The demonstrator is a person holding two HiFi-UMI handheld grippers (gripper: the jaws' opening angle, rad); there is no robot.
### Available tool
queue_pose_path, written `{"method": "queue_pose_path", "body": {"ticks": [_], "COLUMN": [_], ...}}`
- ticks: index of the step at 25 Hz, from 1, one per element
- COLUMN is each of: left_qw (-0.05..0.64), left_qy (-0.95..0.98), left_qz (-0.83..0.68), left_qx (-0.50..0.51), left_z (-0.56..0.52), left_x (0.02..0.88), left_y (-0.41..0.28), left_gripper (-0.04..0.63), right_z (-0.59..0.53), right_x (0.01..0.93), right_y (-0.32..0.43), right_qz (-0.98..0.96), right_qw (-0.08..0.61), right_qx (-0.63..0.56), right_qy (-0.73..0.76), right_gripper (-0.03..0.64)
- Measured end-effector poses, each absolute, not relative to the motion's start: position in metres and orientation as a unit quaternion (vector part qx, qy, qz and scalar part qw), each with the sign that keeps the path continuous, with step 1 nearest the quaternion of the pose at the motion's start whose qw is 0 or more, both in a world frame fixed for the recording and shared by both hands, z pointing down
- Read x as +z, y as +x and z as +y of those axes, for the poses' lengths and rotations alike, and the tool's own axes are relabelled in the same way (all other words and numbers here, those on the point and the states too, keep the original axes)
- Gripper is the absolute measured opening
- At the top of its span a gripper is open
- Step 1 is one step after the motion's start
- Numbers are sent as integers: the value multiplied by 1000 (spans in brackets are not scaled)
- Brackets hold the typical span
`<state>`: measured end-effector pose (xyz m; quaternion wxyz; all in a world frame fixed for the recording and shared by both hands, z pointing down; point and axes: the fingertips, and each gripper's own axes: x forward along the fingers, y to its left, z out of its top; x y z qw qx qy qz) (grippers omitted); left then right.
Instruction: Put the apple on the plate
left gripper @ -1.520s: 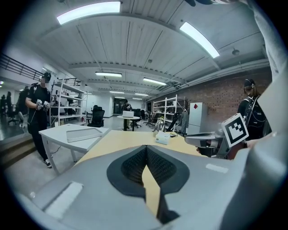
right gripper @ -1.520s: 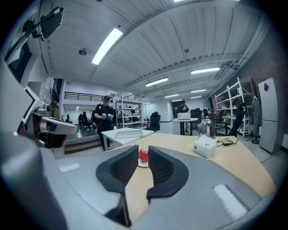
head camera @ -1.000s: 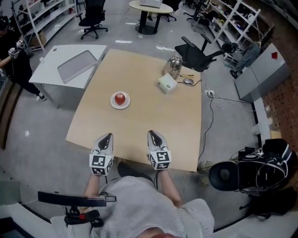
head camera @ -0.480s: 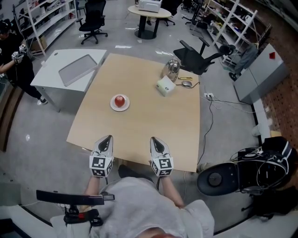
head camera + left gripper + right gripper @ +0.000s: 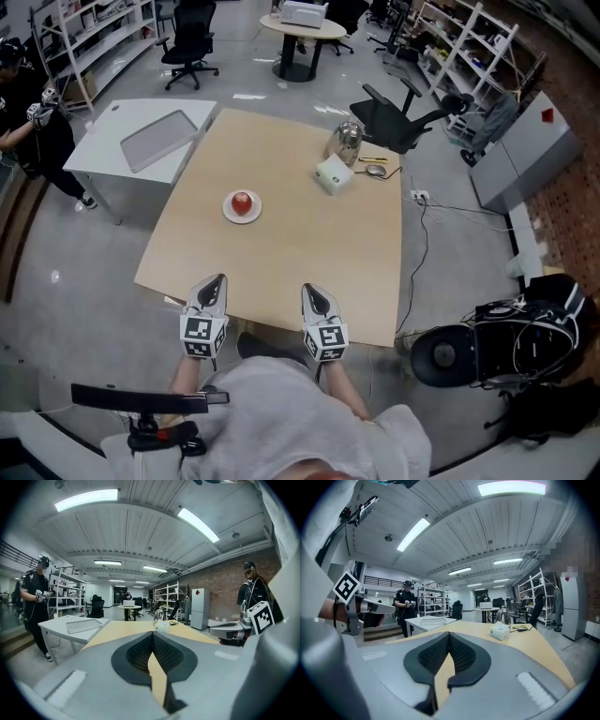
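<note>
The apple [image 5: 242, 200] is already sitting on the plate [image 5: 227, 209] - well apart from the left gripper [image 5: 217, 279] and right gripper [image 5: 312, 290], both hovering empty, jaws together, at the table [image 5: 309, 225] edge. A needless reach is risking knocking it off.

Right gripper [image 5: 449, 634] jaws together, empty; table [image 5: 532, 644] beyond.

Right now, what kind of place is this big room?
Probably a lab or workshop-style office: metal storage shelves stand along the sides, office chairs stand about, and a big wooden table sits on the open floor.
</note>
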<state>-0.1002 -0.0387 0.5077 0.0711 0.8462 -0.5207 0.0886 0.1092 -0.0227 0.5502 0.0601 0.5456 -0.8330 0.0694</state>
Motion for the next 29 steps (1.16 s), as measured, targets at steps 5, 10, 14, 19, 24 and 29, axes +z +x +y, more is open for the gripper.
{"method": "queue_pose_path", "body": {"ticks": [5, 10, 14, 19, 24, 29], "left_qw": [72, 70, 69, 70, 70, 68], "left_qy": [847, 847, 846, 847, 847, 846], "left_qz": [-519, -520, -522, -519, -520, -520], "left_qx": [90, 90, 90, 93, 92, 92], "left_z": [-29, -23, -18, -11, -2, -2], "left_x": [506, 501, 497, 494, 488, 482], "left_y": [-95, -95, -99, -95, -99, -107], "left_gripper": [20, 20, 20, 20, 20, 20], "right_z": [-18, -11, -5, 2, 10, 11], "right_x": [546, 542, 539, 537, 531, 525], "right_y": [111, 109, 107, 110, 105, 99], "right_qz": [-833, -835, -834, -833, -834, -832], "right_qw": [62, 60, 60, 59, 57, 56], "right_qx": [66, 67, 68, 70, 71, 69], "right_qy": [545, 543, 545, 545, 545, 547], "right_gripper": [6, 6, 6, 6, 6, 6]}}
